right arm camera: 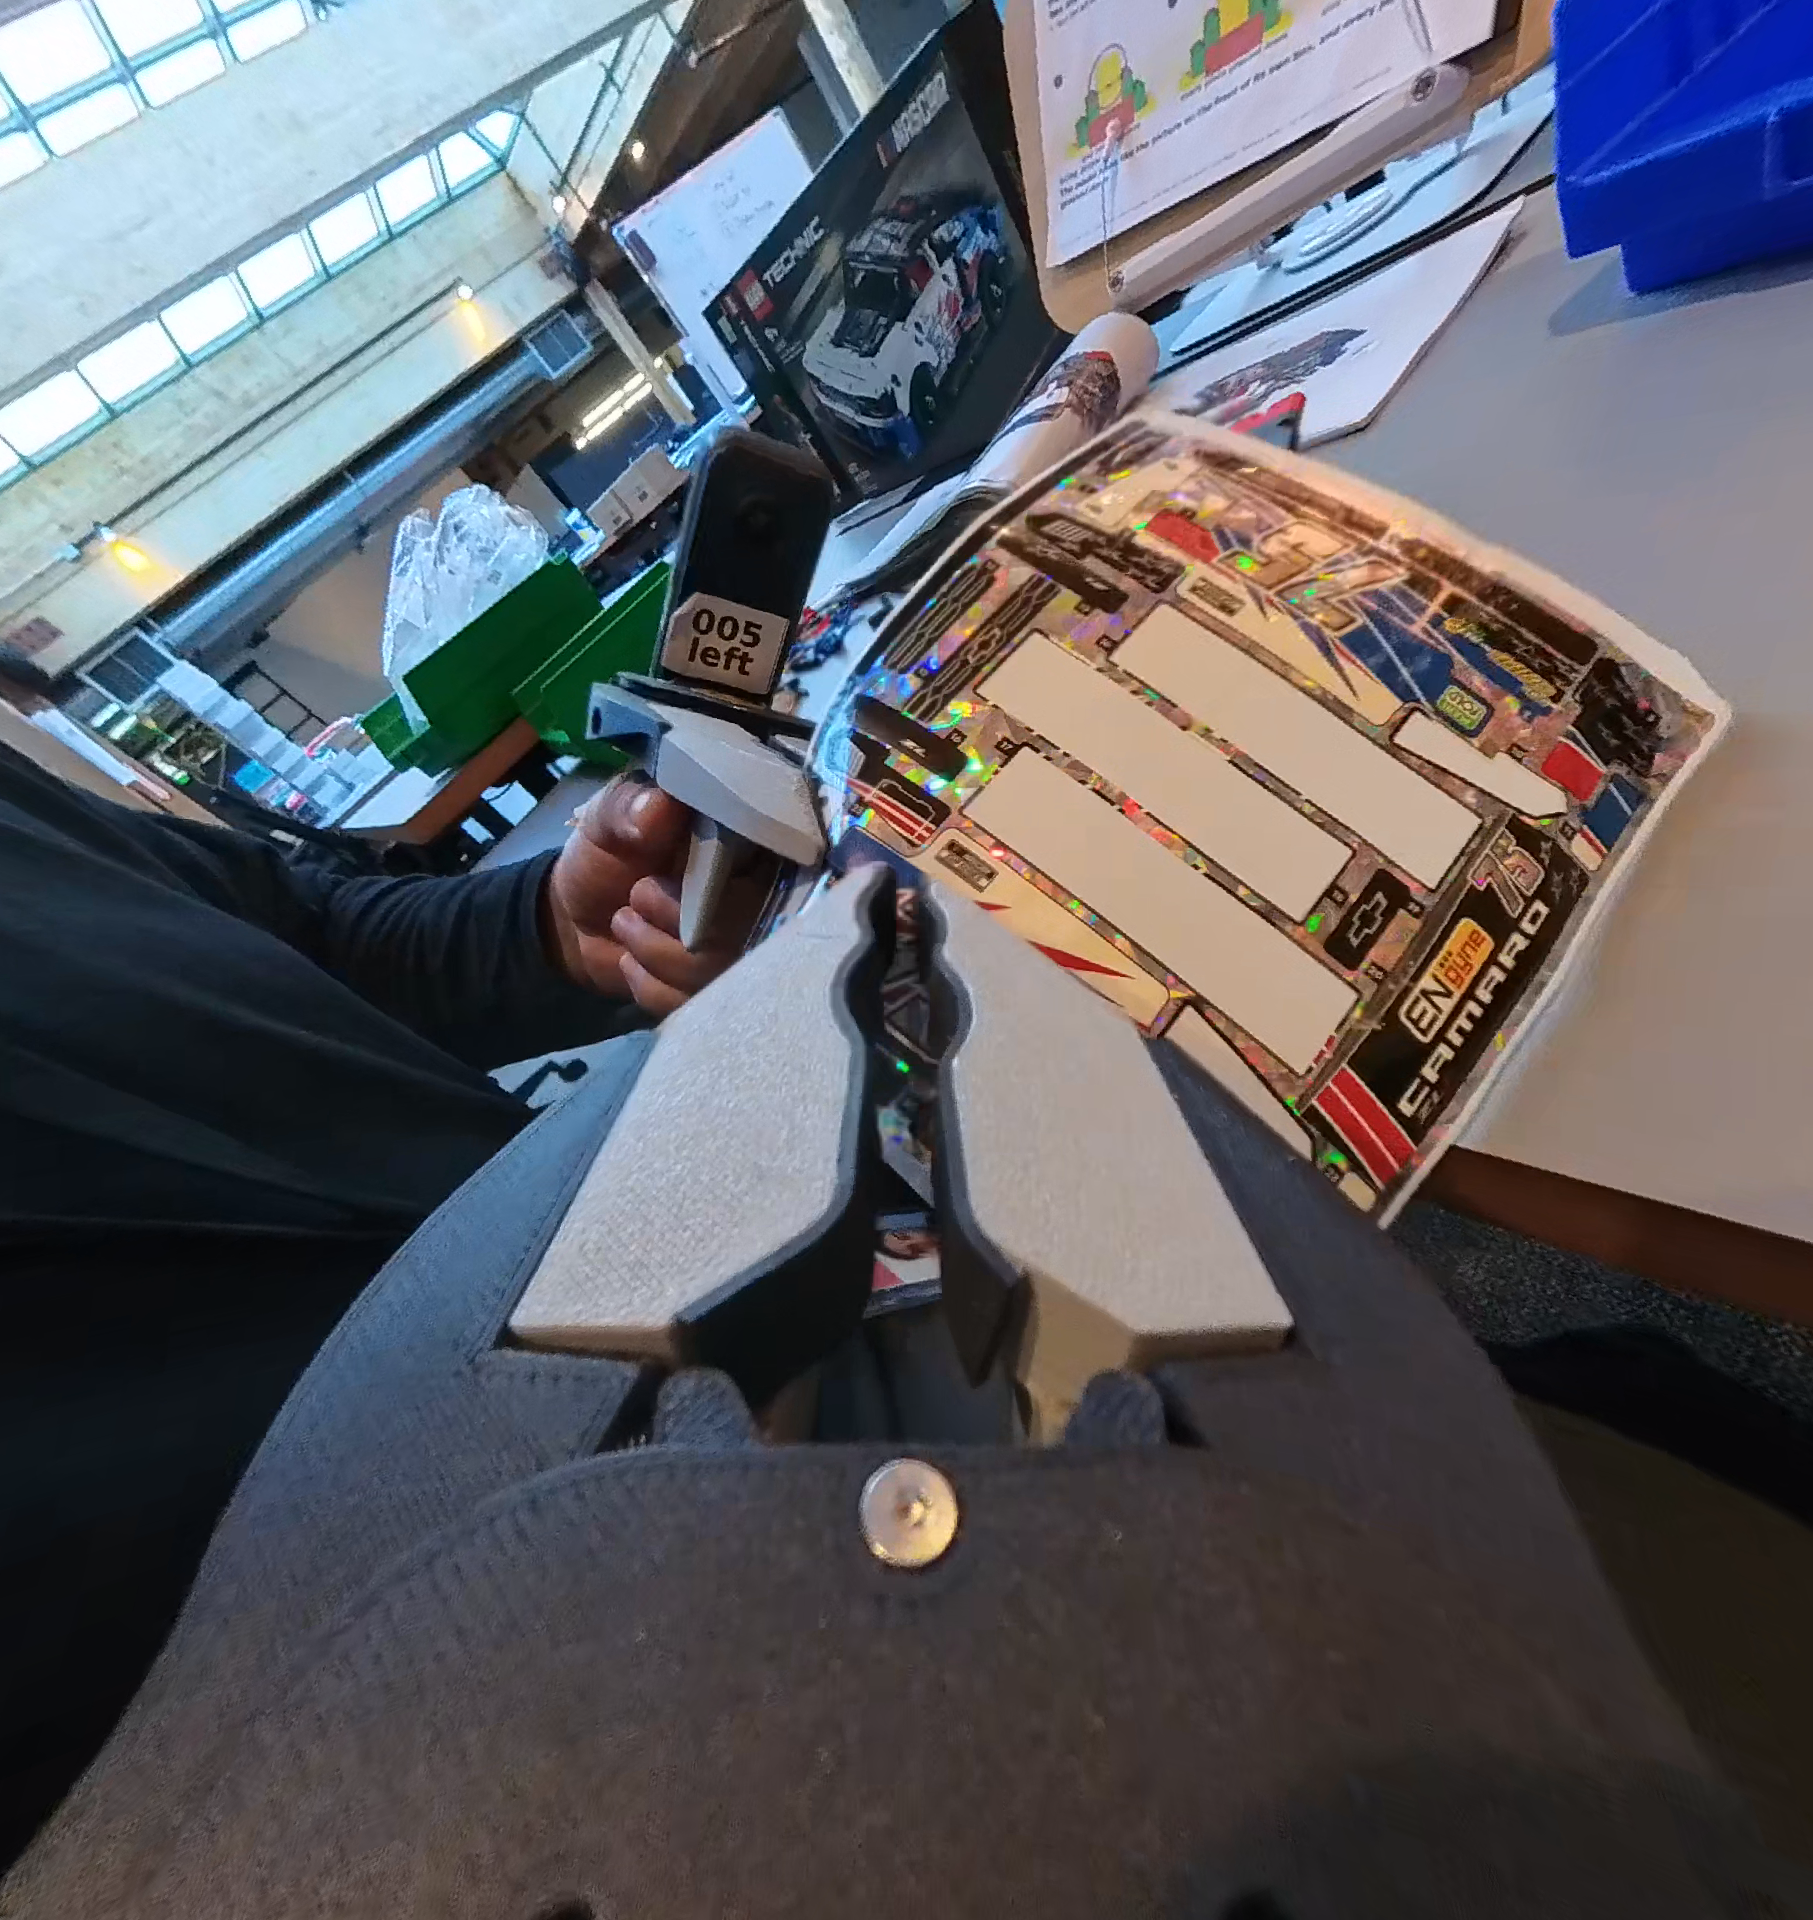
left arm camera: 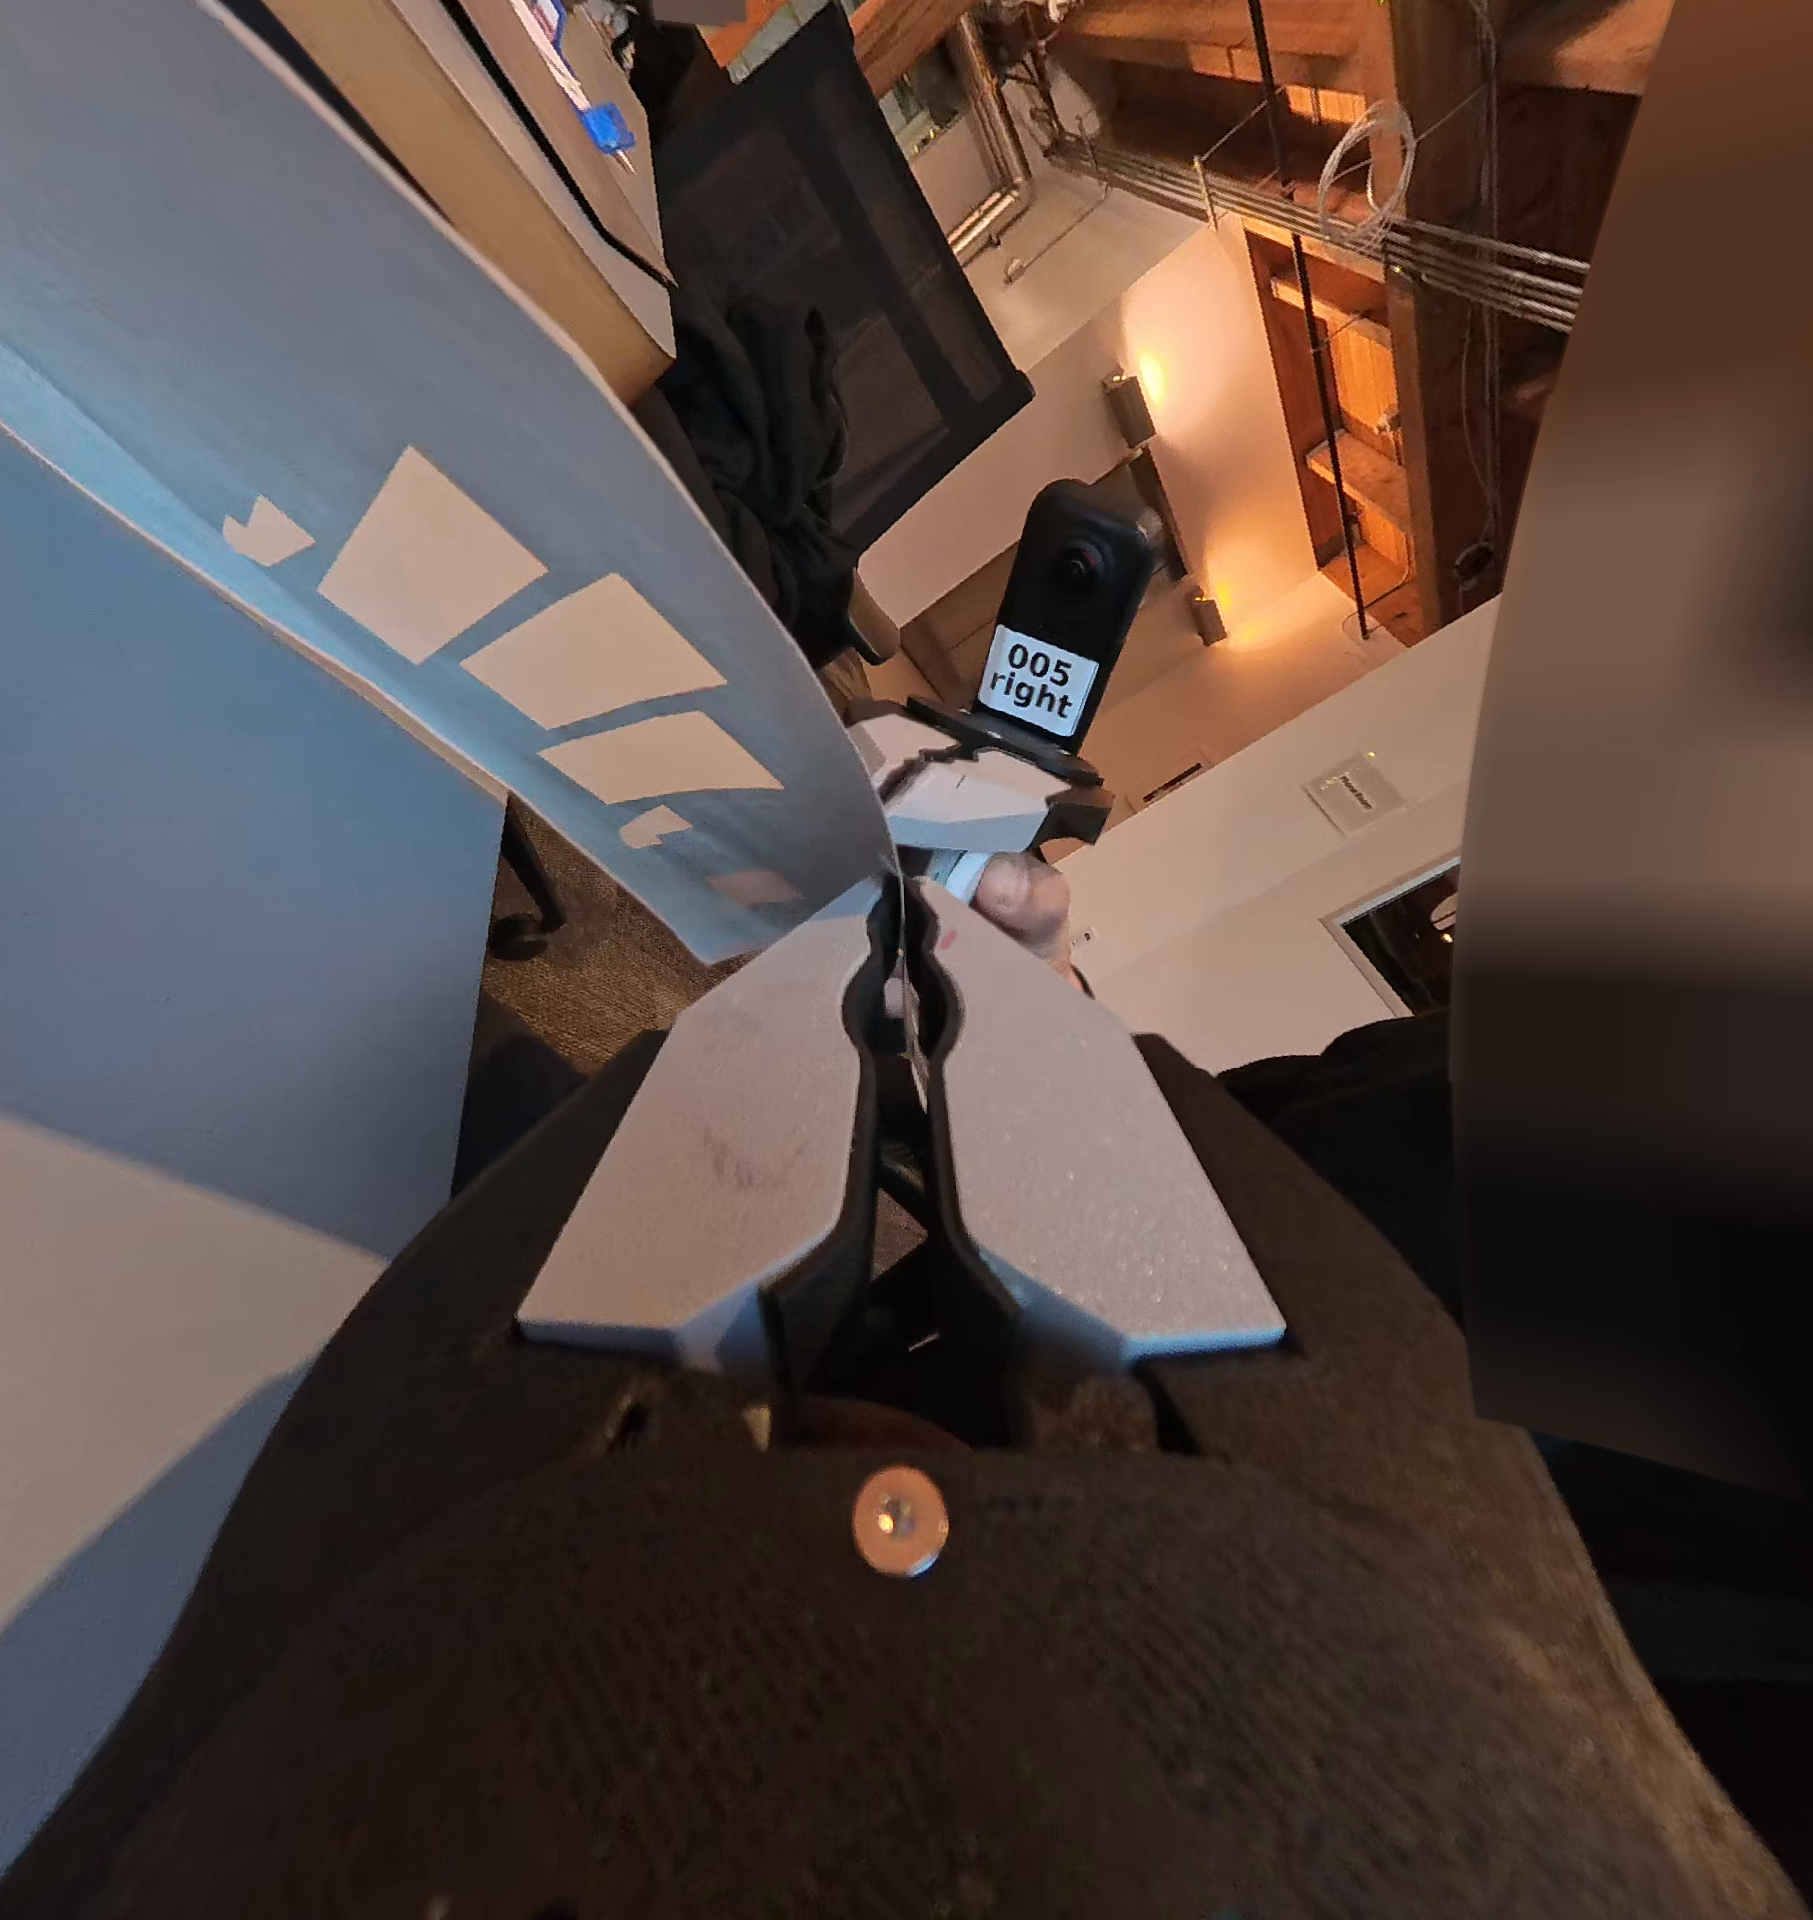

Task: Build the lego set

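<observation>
A sticker sheet [right arm camera: 1245, 790] with shiny printed stickers and several blank white strips is held up over the table edge. In the left wrist view I see its plain grey back [left arm camera: 310, 416]. My left gripper [left arm camera: 897, 914] is shut on the sheet's edge. It also shows in the right wrist view [right arm camera: 814, 821], at the sheet's left edge, in a hand. My right gripper [right arm camera: 912, 904] is closed on the sheet's lower left part, which runs between its fingers. It also shows in the left wrist view [left arm camera: 907, 779], just behind the sheet's edge.
On the grey table [right arm camera: 1660, 520] are the black set box [right arm camera: 881, 301], a curled instruction booklet [right arm camera: 1068, 405], a blue bin [right arm camera: 1712, 135] and a printed page on a stand [right arm camera: 1245, 104]. Green bins [right arm camera: 528, 665] sit farther off. A black chair [left arm camera: 829, 260] stands behind the sheet. The tips of both grippers are at nearly the same place.
</observation>
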A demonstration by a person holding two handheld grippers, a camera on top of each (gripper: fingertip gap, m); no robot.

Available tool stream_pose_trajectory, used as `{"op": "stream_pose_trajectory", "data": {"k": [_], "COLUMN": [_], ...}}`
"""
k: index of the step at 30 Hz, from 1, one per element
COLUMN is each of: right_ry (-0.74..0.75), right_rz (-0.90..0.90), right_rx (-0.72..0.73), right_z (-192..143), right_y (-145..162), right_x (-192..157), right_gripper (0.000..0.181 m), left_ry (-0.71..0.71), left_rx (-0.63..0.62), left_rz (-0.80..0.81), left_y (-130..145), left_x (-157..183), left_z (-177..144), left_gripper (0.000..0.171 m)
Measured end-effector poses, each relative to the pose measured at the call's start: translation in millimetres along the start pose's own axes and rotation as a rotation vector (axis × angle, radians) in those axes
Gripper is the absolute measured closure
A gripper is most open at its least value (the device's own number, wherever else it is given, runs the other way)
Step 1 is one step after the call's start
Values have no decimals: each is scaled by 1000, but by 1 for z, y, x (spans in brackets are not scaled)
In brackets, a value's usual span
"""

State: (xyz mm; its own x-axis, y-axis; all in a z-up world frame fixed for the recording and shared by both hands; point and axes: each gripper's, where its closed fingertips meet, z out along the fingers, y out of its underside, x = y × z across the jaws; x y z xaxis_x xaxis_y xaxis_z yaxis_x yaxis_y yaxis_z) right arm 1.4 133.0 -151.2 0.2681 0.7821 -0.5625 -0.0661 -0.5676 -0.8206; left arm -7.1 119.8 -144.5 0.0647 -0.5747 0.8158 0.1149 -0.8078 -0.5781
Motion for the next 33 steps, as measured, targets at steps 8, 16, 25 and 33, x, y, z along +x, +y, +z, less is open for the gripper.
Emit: {"op": "stream_pose_trajectory", "data": {"k": [8,16,25,33], "right_ry": [23,-114,-272,-366], "right_rz": [-172,-84,107,258], "right_rx": [-56,15,105,136], "right_z": [9,7,3,3], "right_y": [4,-2,-9,-13], "right_x": [-17,-28,-33,-36], "right_gripper": [167,171,175,176], "left_ry": [50,132,168,162], "left_rx": [7,-2,4,9], "left_rz": [-3,-23,-20,28], "left_y": [-2,-2,-5,-7], "left_x": [7,18,24,27], "left_z": [2,6,8,7], "left_gripper": [171,171,171,171]}}
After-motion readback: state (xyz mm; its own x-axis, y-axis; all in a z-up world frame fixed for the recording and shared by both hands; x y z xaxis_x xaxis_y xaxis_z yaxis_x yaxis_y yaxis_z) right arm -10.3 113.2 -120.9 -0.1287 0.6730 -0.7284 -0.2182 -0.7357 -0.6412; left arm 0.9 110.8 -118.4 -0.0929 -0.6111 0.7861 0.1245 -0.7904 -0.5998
